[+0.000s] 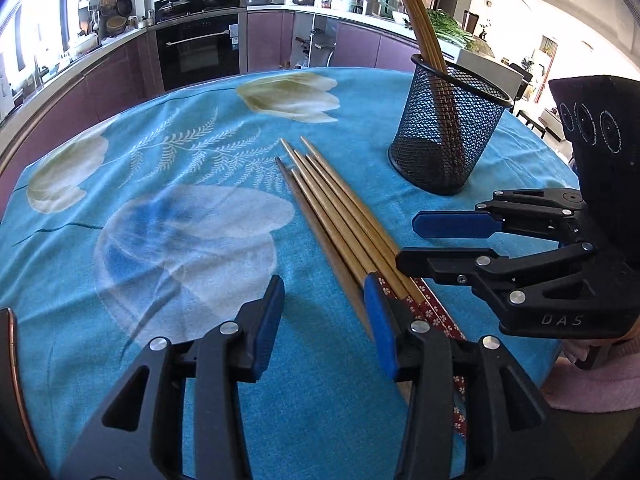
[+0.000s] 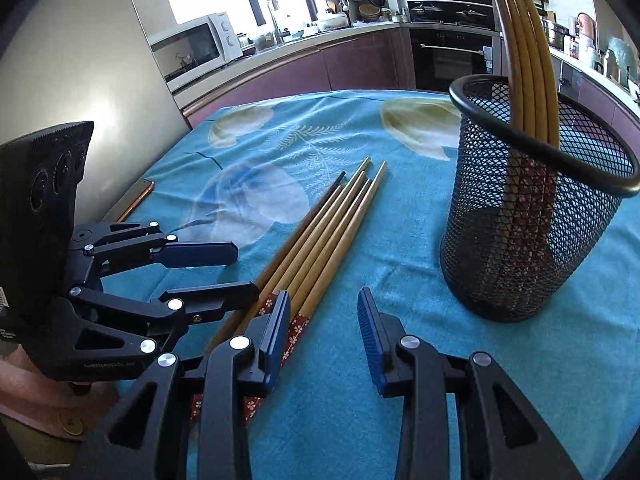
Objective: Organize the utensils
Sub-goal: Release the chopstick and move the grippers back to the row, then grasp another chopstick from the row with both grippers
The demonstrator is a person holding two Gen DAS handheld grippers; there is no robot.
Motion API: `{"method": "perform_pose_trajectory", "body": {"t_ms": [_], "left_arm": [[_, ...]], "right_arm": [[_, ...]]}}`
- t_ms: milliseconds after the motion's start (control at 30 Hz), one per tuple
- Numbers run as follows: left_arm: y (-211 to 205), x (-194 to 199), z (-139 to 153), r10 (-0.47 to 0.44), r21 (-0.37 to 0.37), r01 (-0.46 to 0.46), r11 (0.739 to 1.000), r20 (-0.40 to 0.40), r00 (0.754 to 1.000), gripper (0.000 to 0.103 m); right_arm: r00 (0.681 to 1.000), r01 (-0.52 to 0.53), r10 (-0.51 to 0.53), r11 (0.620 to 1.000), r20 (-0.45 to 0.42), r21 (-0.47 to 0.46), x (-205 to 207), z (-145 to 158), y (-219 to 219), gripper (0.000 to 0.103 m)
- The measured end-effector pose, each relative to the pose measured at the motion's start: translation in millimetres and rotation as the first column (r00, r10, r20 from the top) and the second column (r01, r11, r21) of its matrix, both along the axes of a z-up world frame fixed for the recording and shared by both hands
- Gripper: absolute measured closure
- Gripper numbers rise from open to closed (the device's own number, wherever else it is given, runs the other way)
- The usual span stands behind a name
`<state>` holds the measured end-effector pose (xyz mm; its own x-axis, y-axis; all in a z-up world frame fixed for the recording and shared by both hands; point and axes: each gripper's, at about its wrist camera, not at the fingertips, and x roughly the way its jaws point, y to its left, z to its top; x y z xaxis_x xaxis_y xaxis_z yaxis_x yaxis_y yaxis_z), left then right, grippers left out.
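A bundle of wooden chopsticks [image 1: 336, 216] lies on the blue floral tablecloth [image 1: 180, 240], tips fanned toward the far side, their red flower-patterned handle ends pointing back toward the person. To the right of the bundle stands a black mesh holder [image 1: 448, 128], upright, with several more chopsticks [image 1: 420, 20] leaning inside it, tips up.

The left gripper [image 1: 326, 328] hangs low over the cloth with its jaws partly apart and nothing between the blue pads; its right finger sits over the handle end of the bundle, though whether it touches the sticks I cannot tell. In the right wrist view the same gripper [image 2: 242, 270] reaches in from the left, its lower finger right against the bundle's side.

The right gripper [image 2: 324, 328] is likewise parted and holding nothing, bare cloth showing in the gap; its left finger overlaps the patterned handles. Seen from the left wrist, it [image 1: 408, 240] comes in from the right, just beside the bundle and near the holder.

A phone-like flat object [image 2: 138, 198] lies at the table's left edge. A pink sleeve [image 1: 592, 384] shows behind the right gripper
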<state>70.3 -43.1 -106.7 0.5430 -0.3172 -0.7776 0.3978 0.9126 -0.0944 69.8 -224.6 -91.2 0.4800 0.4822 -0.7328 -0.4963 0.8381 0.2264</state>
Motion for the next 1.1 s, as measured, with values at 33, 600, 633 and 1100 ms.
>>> {"method": "perform_pose_trajectory", "body": {"t_ms": [33, 600, 633, 1100], "left_arm": [[0, 1, 0, 0.002, -0.001, -0.002, 1.000, -0.002, 1.000, 0.061], [-2, 15, -2, 0.019, 0.005, -0.019, 1.000, -0.024, 1.000, 0.073], [-2, 17, -3, 0.020, 0.007, -0.020, 1.000, -0.024, 1.000, 0.074], [-3, 31, -4, 0.059, -0.009, -0.060, 0.998, -0.036, 0.998, 0.091]], "right_arm": [[1.000, 0.000, 0.000, 1.000, 0.002, -0.005, 0, 0, 1, 0.069], [0.999, 0.036, -0.034, 0.994, 0.025, -0.105, 9, -1, 5, 0.072], [0.999, 0.038, -0.035, 0.993, 0.028, -0.110, 11, -1, 7, 0.072], [0.995, 0.101, -0.101, 0.995, -0.007, -0.020, 28, -4, -3, 0.095]]}}
